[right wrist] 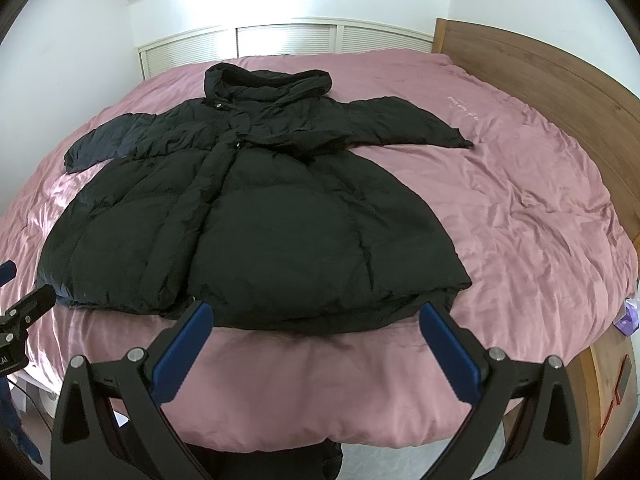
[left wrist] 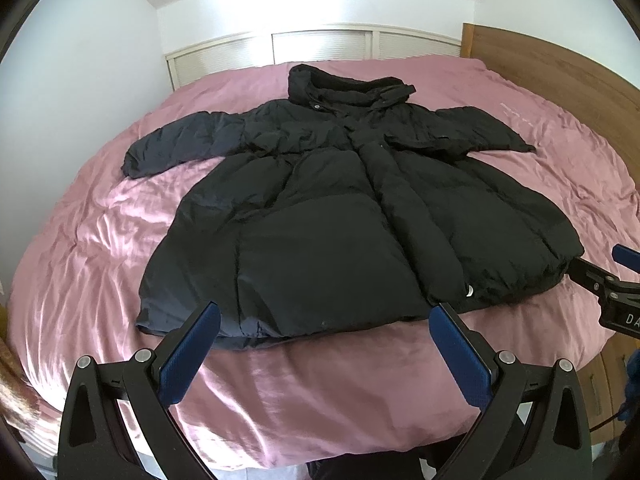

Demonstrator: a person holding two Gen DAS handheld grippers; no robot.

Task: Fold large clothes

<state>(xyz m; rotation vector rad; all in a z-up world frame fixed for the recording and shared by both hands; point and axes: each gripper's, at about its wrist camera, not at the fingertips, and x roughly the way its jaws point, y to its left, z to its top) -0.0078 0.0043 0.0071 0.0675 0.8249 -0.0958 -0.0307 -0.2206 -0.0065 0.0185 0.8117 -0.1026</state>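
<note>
Black padded coat [left wrist: 352, 216] lies flat, front up, on the bed [left wrist: 100, 248], which is covered by a creased pink duvet. Hood [left wrist: 344, 86] points to the far end, toward the white louvred panels [left wrist: 320, 46]; both sleeves are spread outward, one to each side. Front placket closed, with a snap visible near the hem [left wrist: 470, 290] and another at the collar.

Left gripper [left wrist: 324, 322] — jaws wide apart, blue pads facing each other, nothing held. It hangs just short of the near hem, over bare duvet.

Right gripper [right wrist: 316, 318] — likewise spread wide and empty, positioned at the hem on the coat's other half; whether the fingertips touch the fabric cannot be determined.

Wooden headboard [right wrist: 540, 76] runs along the right side of the bed.
</note>
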